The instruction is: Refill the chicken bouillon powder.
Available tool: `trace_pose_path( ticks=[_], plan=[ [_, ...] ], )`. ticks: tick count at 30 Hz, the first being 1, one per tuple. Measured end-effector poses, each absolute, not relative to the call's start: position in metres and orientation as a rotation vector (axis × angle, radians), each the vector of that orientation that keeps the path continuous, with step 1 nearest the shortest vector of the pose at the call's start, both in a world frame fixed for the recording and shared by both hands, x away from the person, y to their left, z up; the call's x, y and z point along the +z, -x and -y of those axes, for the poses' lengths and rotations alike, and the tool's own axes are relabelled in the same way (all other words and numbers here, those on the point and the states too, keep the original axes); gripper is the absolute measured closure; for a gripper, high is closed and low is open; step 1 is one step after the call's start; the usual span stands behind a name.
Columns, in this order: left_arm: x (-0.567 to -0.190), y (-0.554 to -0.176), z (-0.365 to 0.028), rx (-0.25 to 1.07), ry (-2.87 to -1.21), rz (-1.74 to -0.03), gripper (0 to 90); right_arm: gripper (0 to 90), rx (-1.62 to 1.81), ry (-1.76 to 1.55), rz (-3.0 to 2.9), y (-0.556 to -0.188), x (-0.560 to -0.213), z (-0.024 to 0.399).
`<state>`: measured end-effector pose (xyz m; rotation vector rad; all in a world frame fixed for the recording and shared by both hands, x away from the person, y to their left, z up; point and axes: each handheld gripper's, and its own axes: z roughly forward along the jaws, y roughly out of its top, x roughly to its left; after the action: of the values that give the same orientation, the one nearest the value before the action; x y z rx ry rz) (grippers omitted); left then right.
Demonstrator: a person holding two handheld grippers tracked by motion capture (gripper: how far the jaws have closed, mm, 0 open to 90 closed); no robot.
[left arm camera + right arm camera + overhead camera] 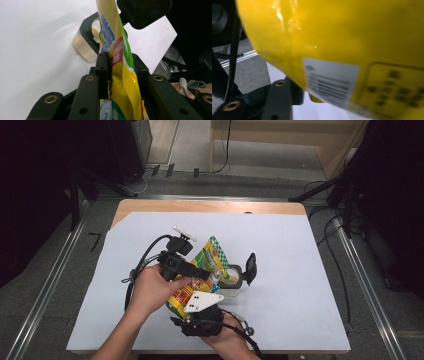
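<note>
While both hands meet at the lower centre of the high view, a yellow snack bag (202, 272) is held between them, tilted with its green-and-white top edge pointing toward the upper right. The left gripper (202, 272) comes in from the left of the bag, and in the left gripper view its two black jaws stand tight on either side of the bag (122, 75), pressing the crinkled foil between them: it is clenched on the bag's upper part. The right gripper (192, 312) sits under the bag's lower end, near the bottom edge of the high view, with its grey three-cornered plate on top. In the right gripper view the bag's yellow back (352, 37), with a white printed label, bulges close against the lens; one black jaw shows at the lower left, touching the bag's underside, so this claw looks to be grasping the bag's bottom end, though the other jaw is hidden. Just right of the bag, a clear container (231, 279) of pale grains stands on the white table cover (300, 270), its black hinged lid (251, 268) flipped upright.
</note>
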<state>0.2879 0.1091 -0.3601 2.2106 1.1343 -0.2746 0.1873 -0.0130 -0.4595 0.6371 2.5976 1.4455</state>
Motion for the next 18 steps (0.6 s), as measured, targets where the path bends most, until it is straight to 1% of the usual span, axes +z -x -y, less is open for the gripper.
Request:
trace_pose_path(
  ticks=[9, 18],
  plan=[
    [-0.3585, -0.2880, -0.1072, -0.278, -2.188, -1.130, 71.5, 59.1, 1.515, -0.694, -2.596, -0.1892, -0.4566, 0.0157],
    [-0.3546, -0.2853, -0.1057, -0.263, -2.183, -1.117, 66.3, 60.4, 1.591, -0.779, -2.588, -0.1935, -0.4546, 0.0183]
  ],
)
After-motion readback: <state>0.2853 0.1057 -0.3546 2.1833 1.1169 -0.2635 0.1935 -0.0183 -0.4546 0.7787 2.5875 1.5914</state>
